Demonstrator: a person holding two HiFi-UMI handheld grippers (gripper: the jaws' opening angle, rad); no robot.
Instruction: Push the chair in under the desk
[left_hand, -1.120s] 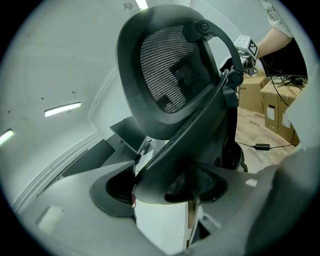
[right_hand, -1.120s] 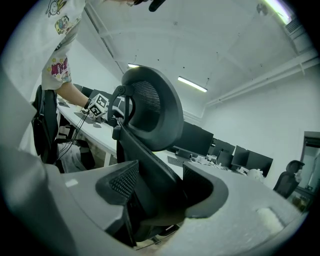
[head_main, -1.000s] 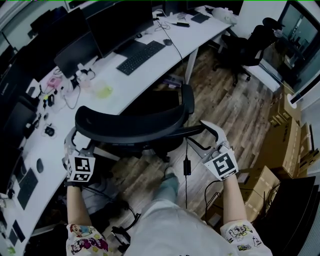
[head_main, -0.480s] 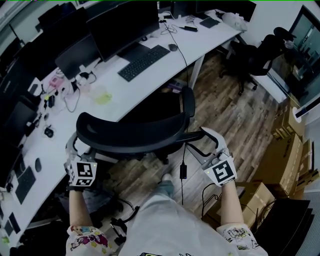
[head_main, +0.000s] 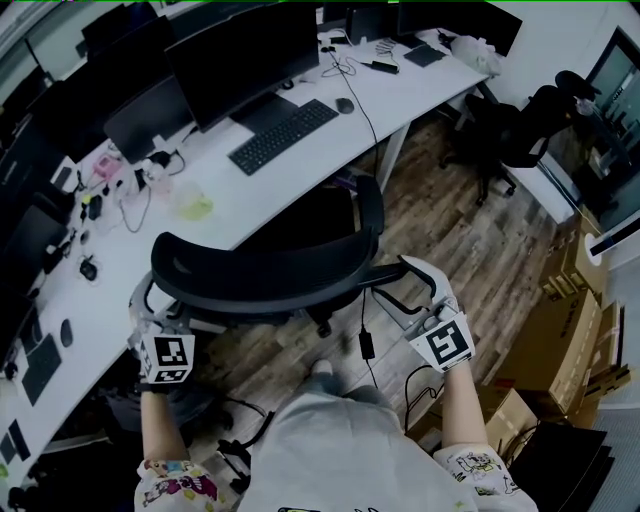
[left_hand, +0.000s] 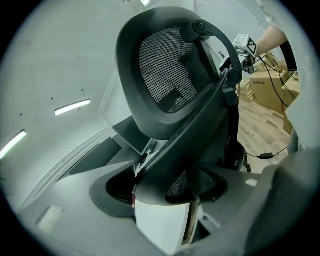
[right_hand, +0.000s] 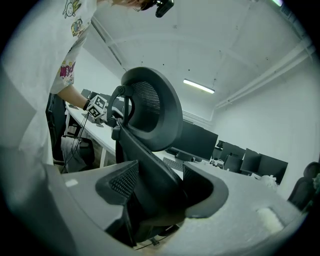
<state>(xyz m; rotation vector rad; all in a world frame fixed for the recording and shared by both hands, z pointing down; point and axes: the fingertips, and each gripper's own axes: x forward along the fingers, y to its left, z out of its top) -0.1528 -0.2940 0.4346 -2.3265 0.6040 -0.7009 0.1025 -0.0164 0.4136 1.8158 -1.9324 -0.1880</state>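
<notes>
I log this as an office — long white desk (head_main: 430, 75), monitors (head_main: 245, 50), keyboard (head_main: 283, 135), a spare swivel chair (head_main: 510, 125) beyond.

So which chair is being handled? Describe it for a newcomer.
Start at the white desk; the black mesh chair stands at its near edge, below the keyboard. Unlike the other chair at upper right, it is clamped by the left gripper and right gripper.
</notes>
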